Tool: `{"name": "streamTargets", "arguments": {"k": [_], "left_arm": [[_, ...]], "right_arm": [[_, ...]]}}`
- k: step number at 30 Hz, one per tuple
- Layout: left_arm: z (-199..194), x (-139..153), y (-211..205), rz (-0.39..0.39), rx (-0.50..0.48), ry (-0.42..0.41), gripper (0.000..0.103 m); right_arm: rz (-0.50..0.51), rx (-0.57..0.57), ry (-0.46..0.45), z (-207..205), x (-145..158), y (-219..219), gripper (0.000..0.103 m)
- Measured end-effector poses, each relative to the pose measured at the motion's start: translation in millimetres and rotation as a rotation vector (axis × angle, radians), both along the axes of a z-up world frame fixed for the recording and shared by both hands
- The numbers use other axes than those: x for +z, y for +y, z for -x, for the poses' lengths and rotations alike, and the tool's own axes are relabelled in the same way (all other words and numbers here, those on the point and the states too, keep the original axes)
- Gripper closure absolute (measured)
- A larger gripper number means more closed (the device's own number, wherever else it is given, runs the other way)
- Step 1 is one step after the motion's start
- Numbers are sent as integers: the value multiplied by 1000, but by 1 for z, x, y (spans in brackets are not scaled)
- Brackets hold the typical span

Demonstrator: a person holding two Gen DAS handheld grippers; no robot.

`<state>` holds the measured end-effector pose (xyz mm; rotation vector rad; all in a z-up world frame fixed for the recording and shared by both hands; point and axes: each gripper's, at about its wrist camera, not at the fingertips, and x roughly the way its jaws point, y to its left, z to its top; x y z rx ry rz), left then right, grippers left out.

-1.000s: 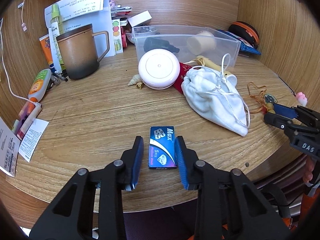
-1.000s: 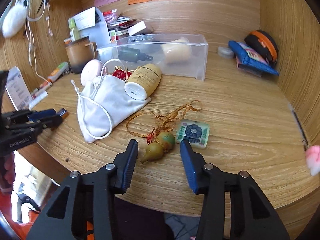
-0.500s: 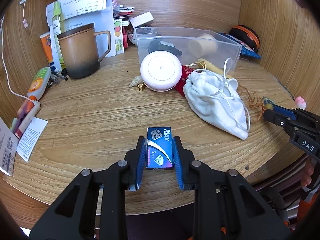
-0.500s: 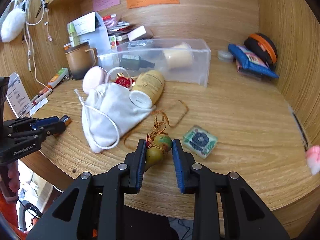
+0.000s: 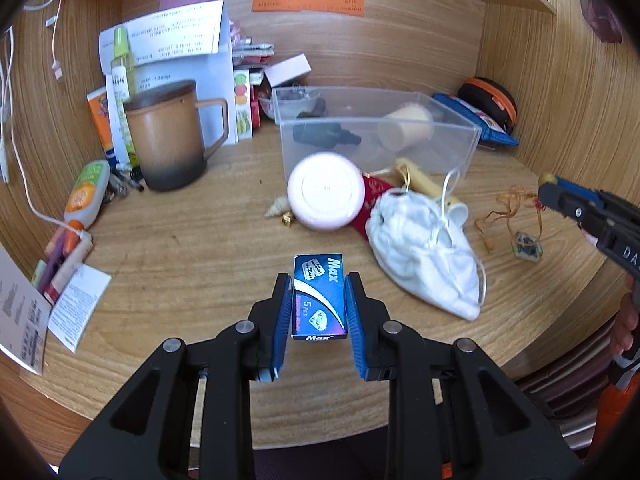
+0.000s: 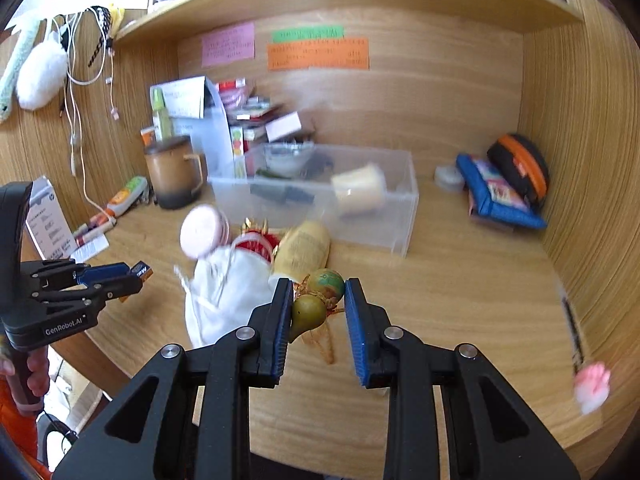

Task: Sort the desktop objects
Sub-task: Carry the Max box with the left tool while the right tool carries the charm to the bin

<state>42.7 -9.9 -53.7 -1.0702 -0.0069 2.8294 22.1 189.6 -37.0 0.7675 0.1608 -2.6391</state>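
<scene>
My left gripper point(image 5: 318, 307) is shut on a blue "Max" blade box point(image 5: 319, 297) and holds it lifted above the desk. My right gripper point(image 6: 316, 309) is shut on a green-brown gourd charm point(image 6: 316, 300) with orange cord, raised off the desk; the cord and its green tag point(image 5: 527, 245) trail below in the left wrist view. A clear plastic bin point(image 5: 376, 128) stands at the back with a dark bottle and a cream cup inside. A white drawstring pouch point(image 5: 426, 246), a pink round case point(image 5: 326, 191) and a yellow bottle point(image 6: 302, 246) lie in front of it.
A brown mug point(image 5: 168, 136) stands at the back left with papers, tubes and markers around it. A blue pouch point(image 6: 498, 200) and a black-orange case point(image 6: 520, 164) sit in the right corner. Wooden walls close three sides. A pink item point(image 6: 592, 384) lies at the far right.
Both grippers closed on their objects and lifted: the left raised the blue box, the right raised the gourd charm, pulling its cord and tag along.
</scene>
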Motion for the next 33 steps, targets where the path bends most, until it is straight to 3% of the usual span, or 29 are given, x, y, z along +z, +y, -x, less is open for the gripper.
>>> {"name": "streamTargets", "arguments": {"k": [18, 33], "left_arm": [[41, 68, -3, 31, -20, 122, 77], [107, 92, 3, 37, -71, 113, 77]], "right_arm": [[-37, 20, 163, 45, 77, -6, 79], [-36, 32, 177, 110, 96, -12, 79]]}}
